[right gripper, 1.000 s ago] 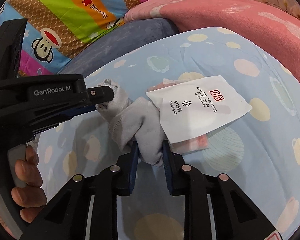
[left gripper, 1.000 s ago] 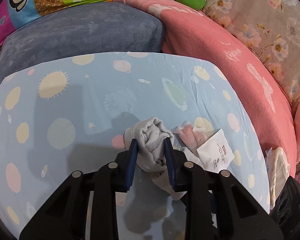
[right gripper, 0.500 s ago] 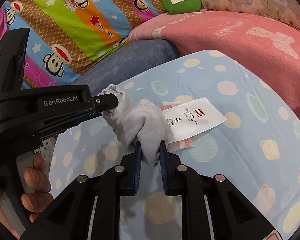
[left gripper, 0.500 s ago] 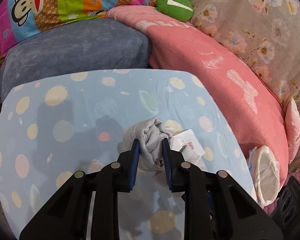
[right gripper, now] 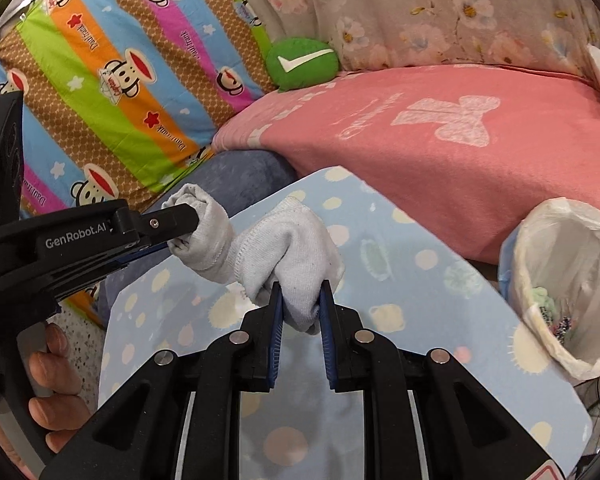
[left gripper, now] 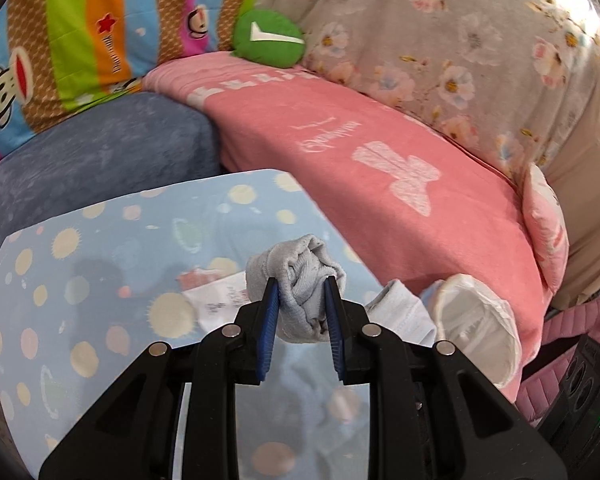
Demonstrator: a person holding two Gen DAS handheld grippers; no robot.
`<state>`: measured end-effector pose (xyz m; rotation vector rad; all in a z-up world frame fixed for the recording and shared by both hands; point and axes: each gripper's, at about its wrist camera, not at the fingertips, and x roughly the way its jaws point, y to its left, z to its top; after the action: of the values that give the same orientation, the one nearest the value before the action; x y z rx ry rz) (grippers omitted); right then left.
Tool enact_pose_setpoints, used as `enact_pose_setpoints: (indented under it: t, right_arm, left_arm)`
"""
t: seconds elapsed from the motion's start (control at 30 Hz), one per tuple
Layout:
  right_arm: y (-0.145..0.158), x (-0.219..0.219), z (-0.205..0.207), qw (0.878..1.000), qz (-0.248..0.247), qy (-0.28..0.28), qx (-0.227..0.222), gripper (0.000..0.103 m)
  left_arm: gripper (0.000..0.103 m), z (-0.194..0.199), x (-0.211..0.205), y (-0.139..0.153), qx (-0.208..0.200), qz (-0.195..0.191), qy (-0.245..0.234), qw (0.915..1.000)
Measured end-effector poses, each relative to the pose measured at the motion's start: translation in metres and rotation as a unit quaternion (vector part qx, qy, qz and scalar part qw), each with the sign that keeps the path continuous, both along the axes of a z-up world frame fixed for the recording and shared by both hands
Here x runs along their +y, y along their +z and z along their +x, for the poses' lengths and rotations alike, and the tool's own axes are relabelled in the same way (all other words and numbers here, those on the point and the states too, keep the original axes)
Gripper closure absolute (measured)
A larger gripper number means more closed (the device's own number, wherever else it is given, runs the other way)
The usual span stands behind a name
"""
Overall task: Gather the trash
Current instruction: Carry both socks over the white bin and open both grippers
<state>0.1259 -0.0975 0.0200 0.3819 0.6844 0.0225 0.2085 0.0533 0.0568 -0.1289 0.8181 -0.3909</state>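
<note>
right wrist view: both hand-held grippers are clamped on the same crumpled grey knit sock (right gripper: 284, 240), lifted off the pale blue spotted sheet (right gripper: 400, 280). right gripper (right gripper: 300, 304) pinches one end, left gripper (right gripper: 180, 220) the other. white-lined bin (right gripper: 564, 280) sits off to the right gripper's right. white paper packet (left gripper: 216, 300) lies on the sheet just left of the left gripper's blue pads (left gripper: 269, 312).

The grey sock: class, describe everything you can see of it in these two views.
The grey sock is a soft knitted piece, rumpled and bunched. The left tongs pinch one end, the right tongs the other, so it sags between them, clear of the blue spotted sheet. Its cuff opening faces the left camera. Only the tongs touch it.
</note>
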Motion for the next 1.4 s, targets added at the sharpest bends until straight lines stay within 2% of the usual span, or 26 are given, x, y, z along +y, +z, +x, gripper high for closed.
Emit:
enact_pose_setpoints:
  t: [0.23, 0.67, 0.87, 1.0, 1.07, 1.13, 1.17, 1.2, 1.4]
  right_arm:
    - [0.011, -0.072, -0.036, 0.998, -0.02, -0.062, -0.011, 0.086]
    - [-0.004, -0.191, -0.095, 0.986, -0.027, -0.165, 0.0, 0.086]
    - [-0.015, -0.229, -0.113, 0.979, -0.033, -0.2, 0.011, 0.086]
    - [-0.022, -0.246, -0.119, 0.976, -0.033, -0.214, 0.019, 0.086]
    - [-0.024, -0.251, -0.119, 0.975, -0.033, -0.218, 0.021, 0.086]
    - [-0.026, -0.252, -0.117, 0.974, -0.034, -0.221, 0.023, 0.086]
    - [-0.027, -0.253, -0.116, 0.974, -0.034, -0.221, 0.024, 0.086]
    - [-0.028, -0.254, -0.114, 0.974, -0.034, -0.221, 0.025, 0.086]
    - [-0.032, -0.248, -0.099, 0.976, -0.039, -0.211, 0.03, 0.082]
  left_arm:
    - [0.081, -0.027, -0.074, 0.006, -0.01, 0.009, -0.056, 0.9983]
    - [0.081, -0.071, -0.205, -0.012, 0.002, 0.025, -0.161, 0.9866]
    - [0.08, -0.079, -0.247, -0.027, 0.02, 0.018, -0.205, 0.9785]
    - [0.078, -0.077, -0.266, -0.039, 0.043, 0.006, -0.218, 0.975]
    - [0.078, -0.076, -0.272, -0.041, 0.041, -0.003, -0.218, 0.975]
    - [0.066, -0.075, -0.275, -0.041, 0.035, -0.002, -0.214, 0.9763]
    - [0.052, -0.075, -0.275, -0.04, 0.028, -0.001, -0.207, 0.9779]
    - [0.044, -0.074, -0.274, -0.039, 0.023, 0.0, -0.202, 0.9791]
    - [0.042, -0.072, -0.263, -0.038, 0.001, 0.021, -0.179, 0.9836]
